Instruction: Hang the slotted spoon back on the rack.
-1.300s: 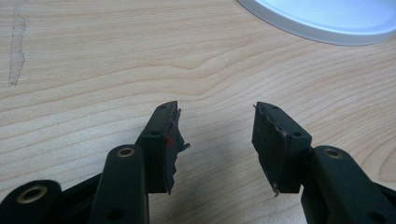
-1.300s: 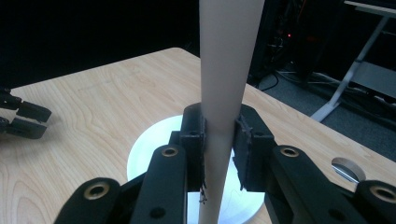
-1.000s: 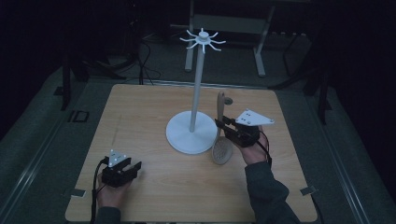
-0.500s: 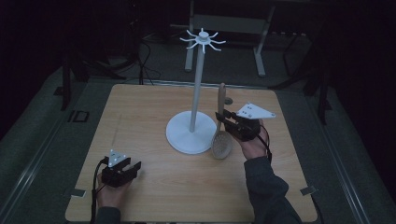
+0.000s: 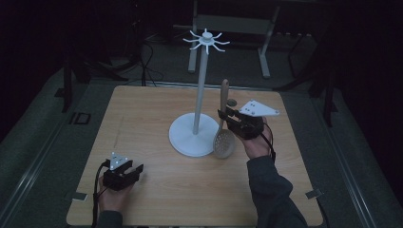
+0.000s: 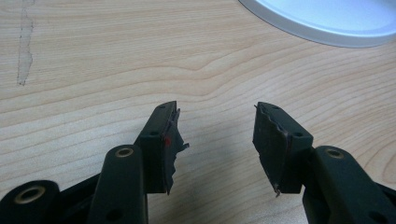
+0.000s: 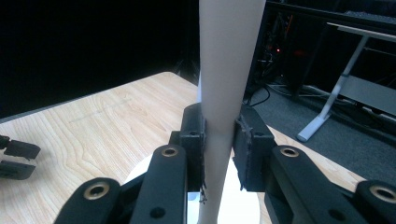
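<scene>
A wooden slotted spoon (image 5: 223, 141) stands upright just right of the white hook stand (image 5: 200, 85), its bowl low beside the stand's round base (image 5: 186, 138). My right gripper (image 5: 223, 115) is shut on the spoon's handle (image 7: 229, 56), which rises pale between the jaws in the right gripper view. My left gripper (image 5: 137, 170) rests at the front left of the table, held by a hand. Its jaws stand open over bare wood (image 6: 215, 135) with nothing between them. The edge of the stand's base (image 6: 327, 18) shows at the top right of that view.
The wooden table (image 5: 142, 118) has free room at its left and front. The stand's top carries a ring of several hooks (image 5: 206, 40). Dark floor, cables and a table frame (image 5: 266, 42) lie beyond the far edge.
My right gripper has risen slightly with the spoon, so the bowl sits a little higher beside the base. The left gripper has not moved.
</scene>
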The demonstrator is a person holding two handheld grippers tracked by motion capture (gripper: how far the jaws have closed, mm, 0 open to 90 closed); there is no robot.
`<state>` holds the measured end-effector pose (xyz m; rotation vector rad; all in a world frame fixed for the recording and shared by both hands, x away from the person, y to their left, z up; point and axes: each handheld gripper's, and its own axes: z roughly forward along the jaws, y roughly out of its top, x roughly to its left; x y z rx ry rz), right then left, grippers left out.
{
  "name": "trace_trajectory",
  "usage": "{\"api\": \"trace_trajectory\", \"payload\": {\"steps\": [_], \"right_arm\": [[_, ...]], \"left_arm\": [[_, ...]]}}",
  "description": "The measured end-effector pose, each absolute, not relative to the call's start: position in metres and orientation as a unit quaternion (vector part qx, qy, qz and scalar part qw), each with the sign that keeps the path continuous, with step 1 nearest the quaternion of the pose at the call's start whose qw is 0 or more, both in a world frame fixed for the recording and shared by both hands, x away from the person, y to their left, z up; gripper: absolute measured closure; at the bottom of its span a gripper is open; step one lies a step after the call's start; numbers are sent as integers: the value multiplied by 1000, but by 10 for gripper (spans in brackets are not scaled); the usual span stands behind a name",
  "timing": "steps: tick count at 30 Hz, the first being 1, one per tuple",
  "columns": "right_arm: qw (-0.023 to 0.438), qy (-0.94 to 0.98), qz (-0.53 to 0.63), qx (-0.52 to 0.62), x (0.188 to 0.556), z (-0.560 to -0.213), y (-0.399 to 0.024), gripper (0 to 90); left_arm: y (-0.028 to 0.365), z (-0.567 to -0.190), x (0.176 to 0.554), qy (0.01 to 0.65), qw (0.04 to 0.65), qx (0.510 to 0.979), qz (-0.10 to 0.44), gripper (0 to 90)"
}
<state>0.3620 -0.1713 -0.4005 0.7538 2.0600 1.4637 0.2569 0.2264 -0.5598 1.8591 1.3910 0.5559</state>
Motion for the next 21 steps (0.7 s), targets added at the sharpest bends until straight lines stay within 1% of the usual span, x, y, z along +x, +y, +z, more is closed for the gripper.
{"api": "trace_trajectory", "payload": {"steps": [21], "right_arm": [[257,750,542,278,372,-379,-168,750]], "left_arm": [[226,-561,256,543,368,723,218,502]]}}
